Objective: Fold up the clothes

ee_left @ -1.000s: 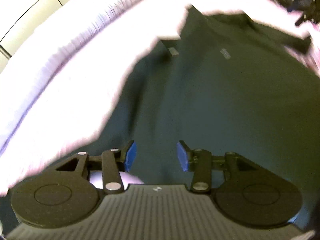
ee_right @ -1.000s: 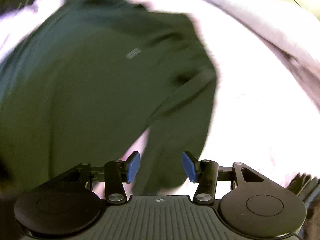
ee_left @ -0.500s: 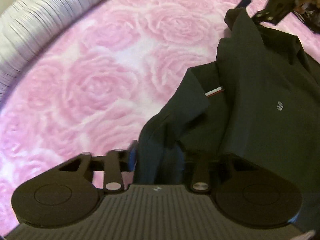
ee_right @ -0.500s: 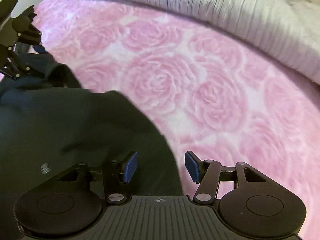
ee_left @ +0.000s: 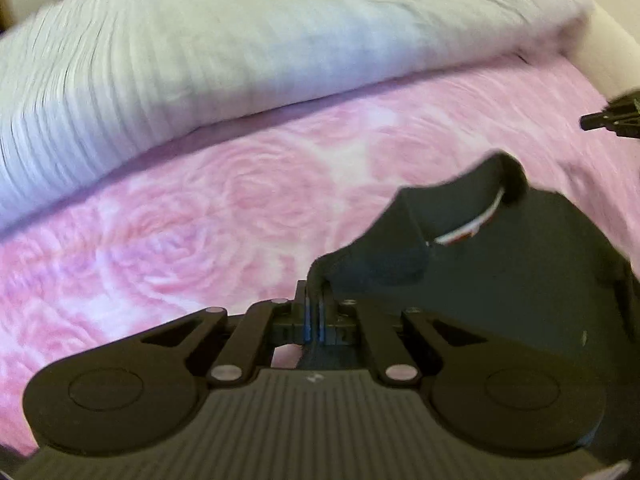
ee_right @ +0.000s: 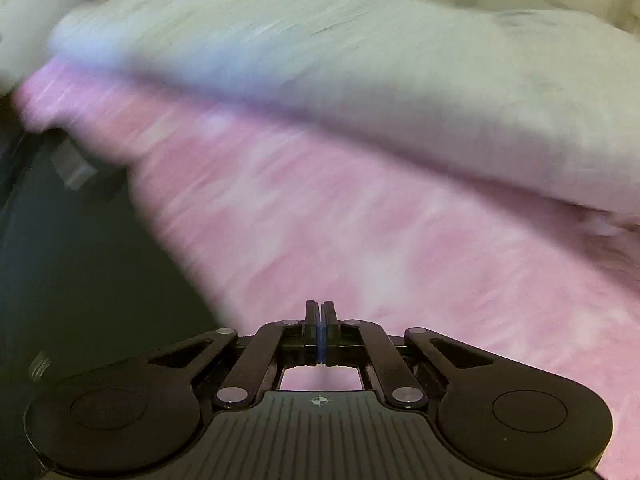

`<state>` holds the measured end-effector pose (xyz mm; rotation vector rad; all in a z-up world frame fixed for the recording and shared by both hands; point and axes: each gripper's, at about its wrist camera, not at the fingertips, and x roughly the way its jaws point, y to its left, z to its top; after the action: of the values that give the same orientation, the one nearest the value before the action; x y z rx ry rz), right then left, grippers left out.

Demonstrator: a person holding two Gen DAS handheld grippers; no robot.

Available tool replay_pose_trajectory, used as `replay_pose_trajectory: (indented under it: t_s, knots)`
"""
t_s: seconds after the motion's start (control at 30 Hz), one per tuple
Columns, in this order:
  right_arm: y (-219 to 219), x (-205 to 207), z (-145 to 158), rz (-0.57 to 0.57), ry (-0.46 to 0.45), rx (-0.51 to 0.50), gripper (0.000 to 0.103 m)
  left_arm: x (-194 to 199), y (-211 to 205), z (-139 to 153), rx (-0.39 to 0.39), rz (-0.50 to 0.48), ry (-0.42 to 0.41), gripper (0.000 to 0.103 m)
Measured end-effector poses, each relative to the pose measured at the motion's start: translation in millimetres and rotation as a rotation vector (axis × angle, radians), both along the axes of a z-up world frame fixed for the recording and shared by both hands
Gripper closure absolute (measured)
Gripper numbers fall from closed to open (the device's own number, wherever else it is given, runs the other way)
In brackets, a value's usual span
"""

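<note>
A dark shirt [ee_left: 520, 280] lies on the pink rose-patterned bedspread [ee_left: 180, 232]. Its collar, with a white and red stripe, curls up at the right of the left wrist view. My left gripper [ee_left: 315, 308] is shut on a fold of the shirt's edge, and the cloth rises from between its pads. In the right wrist view my right gripper [ee_right: 321, 320] is shut over the bedspread [ee_right: 380, 240], pads together with nothing between them. There the shirt [ee_right: 80, 260] lies to its left, apart from the fingers. The picture is blurred.
A thick pale ribbed duvet [ee_left: 200, 60] is bunched along the far side of the bed, also seen as the duvet [ee_right: 400, 80] in the right wrist view. Part of the other gripper [ee_left: 612, 120] shows at the right edge of the left wrist view.
Both grippers have gone from open to shut. The left one closed on the shirt's edge, the right one closed on nothing. Both views have swung from the shirt toward the duvet.
</note>
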<state>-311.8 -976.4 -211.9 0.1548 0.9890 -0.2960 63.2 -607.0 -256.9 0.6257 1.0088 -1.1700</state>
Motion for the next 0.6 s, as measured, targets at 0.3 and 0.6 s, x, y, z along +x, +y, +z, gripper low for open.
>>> replay_pose_trajectory:
  t_s: [0.3, 0.6]
  knots:
    - [40.5, 49.6, -36.9, 0.175, -0.08, 0.303, 0.057, 2.3, -2.9, -39.7, 0.021, -0.016, -0.002, 0.101]
    - [91.3, 124.5, -102.1, 0.338, 0.058, 0.247, 0.101, 13.5, 11.8, -43.3, -0.023, -0.057, 0.003, 0.101]
